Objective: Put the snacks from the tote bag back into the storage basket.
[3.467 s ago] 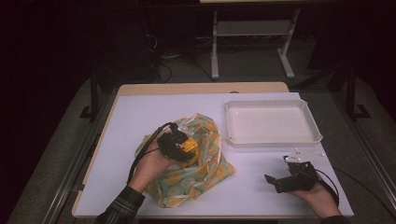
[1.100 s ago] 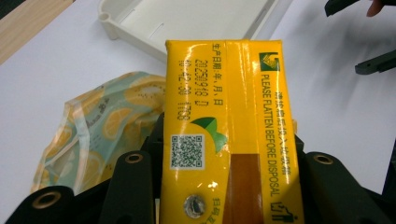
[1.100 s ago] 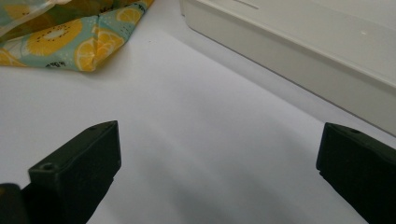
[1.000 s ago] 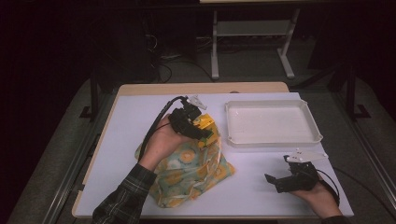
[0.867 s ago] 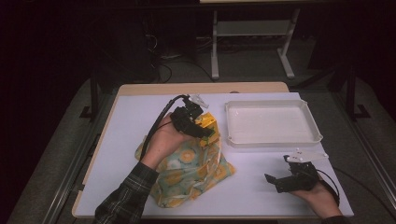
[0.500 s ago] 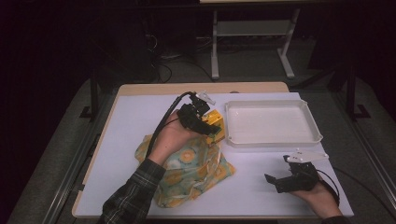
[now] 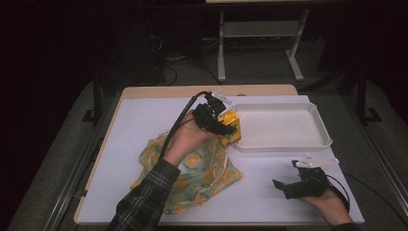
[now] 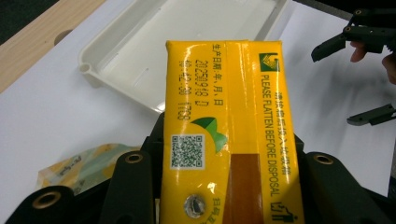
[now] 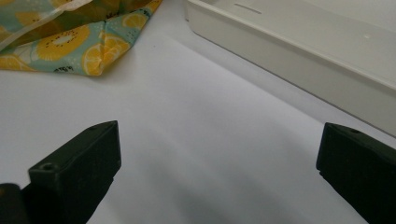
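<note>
White table [image 7: 144, 120] in a dark room: my left gripper [image 7: 222, 126], fingers clamped across the yellow drink carton [image 8: 226, 126] at the white tray's [image 7: 317, 144] near corner, grips its stiff, light, crushable flat sides, while my right gripper [image 7: 299, 182] rests with fingers wide apart, holding nothing.

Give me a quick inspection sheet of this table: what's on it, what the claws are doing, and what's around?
Surface: white table top, wooden edge at the far side.
Job's things: yellow drink carton clamped in the left claw, held at the near left corner of the white tray; fruit-print bag lying crumpled beside it.
Clutter: nothing seen.
Grippers: right claw resting on the table, open, holding nothing.
Cables: black cable trailing from the left claw.
Surroundings: dark room, metal stand behind the table.
</note>
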`<action>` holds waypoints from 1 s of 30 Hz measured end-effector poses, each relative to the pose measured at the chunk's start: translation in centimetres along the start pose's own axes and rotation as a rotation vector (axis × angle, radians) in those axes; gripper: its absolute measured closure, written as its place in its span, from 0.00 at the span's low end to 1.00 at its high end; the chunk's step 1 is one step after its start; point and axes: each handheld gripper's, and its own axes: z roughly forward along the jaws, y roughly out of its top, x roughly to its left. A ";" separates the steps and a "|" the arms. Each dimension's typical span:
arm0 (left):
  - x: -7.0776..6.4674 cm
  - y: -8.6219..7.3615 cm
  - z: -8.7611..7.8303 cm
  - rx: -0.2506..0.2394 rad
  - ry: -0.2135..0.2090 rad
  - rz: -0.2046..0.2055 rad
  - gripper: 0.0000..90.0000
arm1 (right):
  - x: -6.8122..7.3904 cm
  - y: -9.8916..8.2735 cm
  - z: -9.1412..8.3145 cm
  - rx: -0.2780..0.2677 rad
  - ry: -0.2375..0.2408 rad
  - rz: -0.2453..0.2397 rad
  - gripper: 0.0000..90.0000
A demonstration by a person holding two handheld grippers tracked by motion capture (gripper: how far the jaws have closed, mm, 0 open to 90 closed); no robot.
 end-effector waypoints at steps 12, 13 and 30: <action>0.3 1.2 1.4 -0.034 -0.003 -0.005 0.60 | 0.0 0.0 0.0 0.001 0.002 0.001 0.00; 0.3 1.3 1.5 -0.036 0.000 -0.008 0.60 | 0.0 0.0 0.0 0.001 0.001 0.002 0.00; 0.5 2.0 4.5 -0.055 0.017 -0.008 0.60 | 0.0 0.0 0.0 -0.001 0.003 0.004 0.00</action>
